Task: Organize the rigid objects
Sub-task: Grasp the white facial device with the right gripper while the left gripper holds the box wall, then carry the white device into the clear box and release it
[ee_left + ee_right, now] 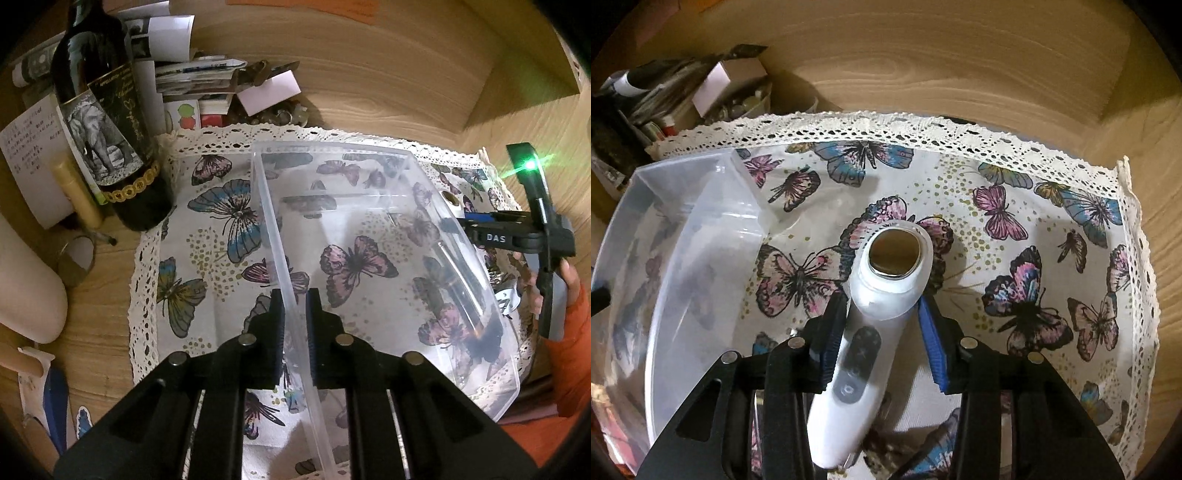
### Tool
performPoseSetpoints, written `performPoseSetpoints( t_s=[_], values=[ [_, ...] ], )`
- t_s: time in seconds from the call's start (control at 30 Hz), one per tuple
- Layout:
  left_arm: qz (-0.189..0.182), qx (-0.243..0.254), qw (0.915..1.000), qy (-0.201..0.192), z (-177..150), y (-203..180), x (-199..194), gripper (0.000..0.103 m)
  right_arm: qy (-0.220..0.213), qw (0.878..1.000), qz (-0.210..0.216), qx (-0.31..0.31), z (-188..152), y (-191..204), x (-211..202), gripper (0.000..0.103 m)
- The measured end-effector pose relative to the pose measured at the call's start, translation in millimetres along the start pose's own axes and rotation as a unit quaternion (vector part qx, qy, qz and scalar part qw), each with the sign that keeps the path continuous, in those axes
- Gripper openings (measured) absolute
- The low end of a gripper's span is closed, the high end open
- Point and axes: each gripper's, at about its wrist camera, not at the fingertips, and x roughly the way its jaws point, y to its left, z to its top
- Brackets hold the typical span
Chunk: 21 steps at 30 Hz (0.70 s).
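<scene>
A clear plastic bin (266, 206) stands on a butterfly-print cloth (207, 243). My left gripper (295, 295) is shut on the bin's left wall, one pad on each side of it. A dark slender item (454, 280) shows through the bin's right wall. In the right wrist view, a white handheld device (886, 288) with a round metal head lies between the pads of my right gripper (882, 297), which is shut on it just below the head. The bin (701, 221) sits to the left of the device. The right gripper (461, 223) also shows past the bin's right side.
A dark wine bottle (107, 122) stands at the cloth's back left corner, with stacked papers (192, 77), a cream tube (77, 195) and a tape roll (77, 262) nearby. A wooden wall (923, 55) rises behind. A hand in an orange sleeve (572, 325) holds the right gripper.
</scene>
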Motion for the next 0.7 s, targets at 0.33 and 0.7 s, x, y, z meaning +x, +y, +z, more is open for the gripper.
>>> performPoseSetpoints(
  t_s=[0.33, 0.7],
  values=[
    [0.0, -0.001, 1.0, -0.001, -1, 0, 0, 0.011, -0.002, 1.0, -0.022, -0.018, 2, 7, 4, 0.032],
    [0.015, 0.005, 0.9998, -0.013, -2, -3, -2, 0.011, -0.118, 0.993, 0.009, -0.026, 0, 29, -84, 0.032]
  ],
)
